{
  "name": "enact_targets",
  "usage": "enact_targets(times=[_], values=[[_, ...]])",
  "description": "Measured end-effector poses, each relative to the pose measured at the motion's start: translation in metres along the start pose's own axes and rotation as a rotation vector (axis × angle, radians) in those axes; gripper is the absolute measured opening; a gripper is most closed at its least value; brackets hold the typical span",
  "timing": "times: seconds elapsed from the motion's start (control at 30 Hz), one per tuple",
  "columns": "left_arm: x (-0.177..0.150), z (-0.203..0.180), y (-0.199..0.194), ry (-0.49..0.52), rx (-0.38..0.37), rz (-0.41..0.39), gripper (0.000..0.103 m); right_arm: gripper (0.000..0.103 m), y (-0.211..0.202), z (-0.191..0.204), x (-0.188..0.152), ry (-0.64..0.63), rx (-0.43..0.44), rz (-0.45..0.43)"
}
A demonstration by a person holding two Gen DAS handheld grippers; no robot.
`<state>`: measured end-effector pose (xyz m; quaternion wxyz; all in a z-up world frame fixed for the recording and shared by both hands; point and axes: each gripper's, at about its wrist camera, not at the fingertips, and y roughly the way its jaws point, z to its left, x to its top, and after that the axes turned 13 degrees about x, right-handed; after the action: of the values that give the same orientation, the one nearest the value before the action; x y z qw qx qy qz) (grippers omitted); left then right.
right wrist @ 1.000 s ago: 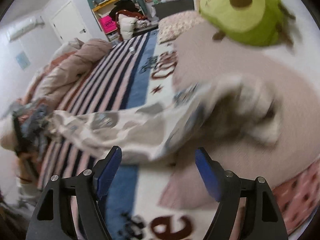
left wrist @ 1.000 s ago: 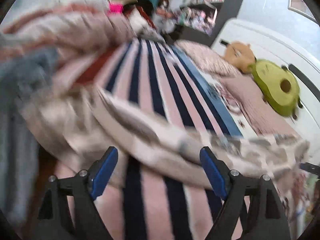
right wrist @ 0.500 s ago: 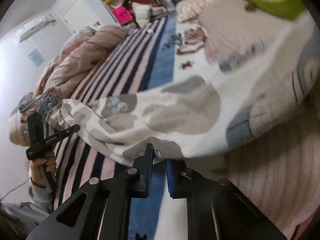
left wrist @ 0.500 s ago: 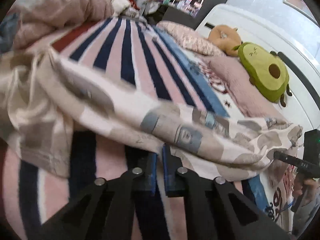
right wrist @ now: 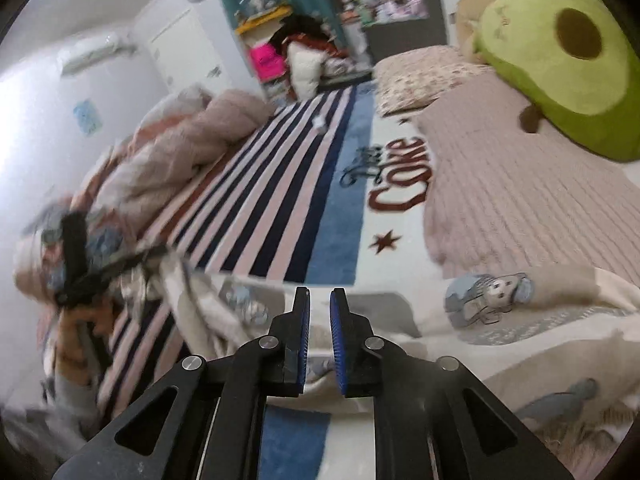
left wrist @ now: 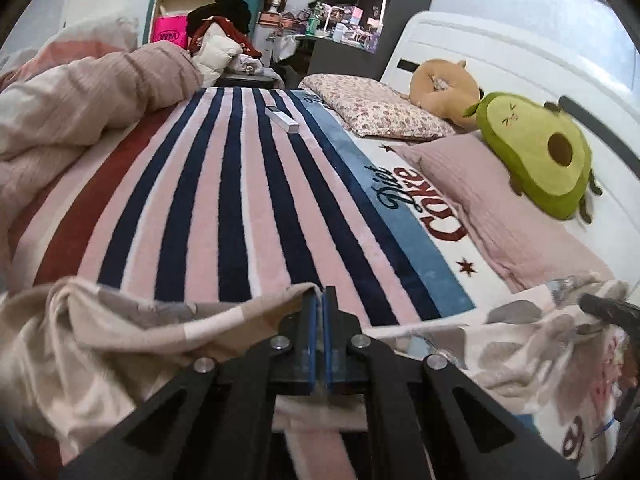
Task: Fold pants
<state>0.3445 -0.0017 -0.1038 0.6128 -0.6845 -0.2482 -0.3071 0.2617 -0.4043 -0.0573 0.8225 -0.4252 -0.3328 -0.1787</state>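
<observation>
The pants (left wrist: 100, 340) are cream and beige with printed cartoon patches and lie across the near side of a striped blanket (left wrist: 240, 200). My left gripper (left wrist: 319, 296) is shut on a fold of their edge. In the right wrist view the pants (right wrist: 520, 320) spread beneath and beyond my right gripper (right wrist: 319, 300). Its jaws stand a narrow gap apart with cloth under them; no cloth shows pinched between the pads. The left gripper and the hand holding it (right wrist: 76, 272) show blurred at the left.
A green avocado plush (left wrist: 536, 156) and a tan plush (left wrist: 440, 88) lie by the white headboard, on a pink pillow (left wrist: 500, 208) and a floral pillow (left wrist: 372, 108). A bunched pink duvet (left wrist: 80, 112) lies at the left. A small white box (left wrist: 282, 119) rests on the stripes.
Both grippers closed from wide open a second ago. The pants have come down from in front of the cameras to the near side of the bed. The right jaws have parted slightly.
</observation>
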Motion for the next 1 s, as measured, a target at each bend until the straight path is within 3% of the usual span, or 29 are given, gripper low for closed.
enact_targets(times=[0.03,0.1,0.27,0.4,0.43,0.47,0.5,0.53,0.6,0.7,0.83,1.0], values=[[0.002,-0.001,0.009,0.006,-0.002,0.005,0.001,0.025,0.003,0.004,-0.003,-0.038,0.004,0.022],[0.000,-0.003,0.019,0.010,0.003,0.012,0.001,0.048,0.009,0.012,-0.010,-0.112,0.001,0.046],[-0.009,0.008,0.040,0.047,0.052,0.038,0.002,0.049,0.040,0.040,-0.021,-0.322,0.011,0.172],[-0.012,0.015,0.045,0.052,0.034,0.065,0.004,0.061,0.076,0.054,-0.033,-0.432,-0.016,0.332],[-0.011,0.016,0.043,0.055,0.035,0.060,0.010,0.061,0.083,0.053,-0.035,-0.449,-0.034,0.359],[-0.011,0.016,0.041,0.056,0.036,0.054,0.023,0.059,0.090,0.052,-0.038,-0.472,-0.057,0.393],[-0.009,0.017,0.035,0.053,0.033,0.041,0.032,0.048,0.094,0.051,-0.040,-0.485,-0.077,0.416],[-0.006,0.019,0.026,0.042,0.022,0.015,0.045,0.022,0.099,0.049,-0.041,-0.499,-0.121,0.445],[-0.002,0.019,0.016,0.046,0.009,-0.009,0.048,0.003,0.102,0.044,-0.038,-0.505,-0.187,0.454],[0.002,0.017,0.001,0.067,-0.012,-0.041,0.050,0.003,0.094,0.040,-0.022,-0.486,-0.240,0.381],[0.000,0.009,0.003,0.094,-0.104,-0.009,0.054,0.002,0.097,0.033,0.003,-0.466,-0.290,0.331],[-0.007,0.003,0.021,0.125,-0.067,0.037,0.056,0.003,0.122,0.009,0.020,-0.443,-0.387,0.328]])
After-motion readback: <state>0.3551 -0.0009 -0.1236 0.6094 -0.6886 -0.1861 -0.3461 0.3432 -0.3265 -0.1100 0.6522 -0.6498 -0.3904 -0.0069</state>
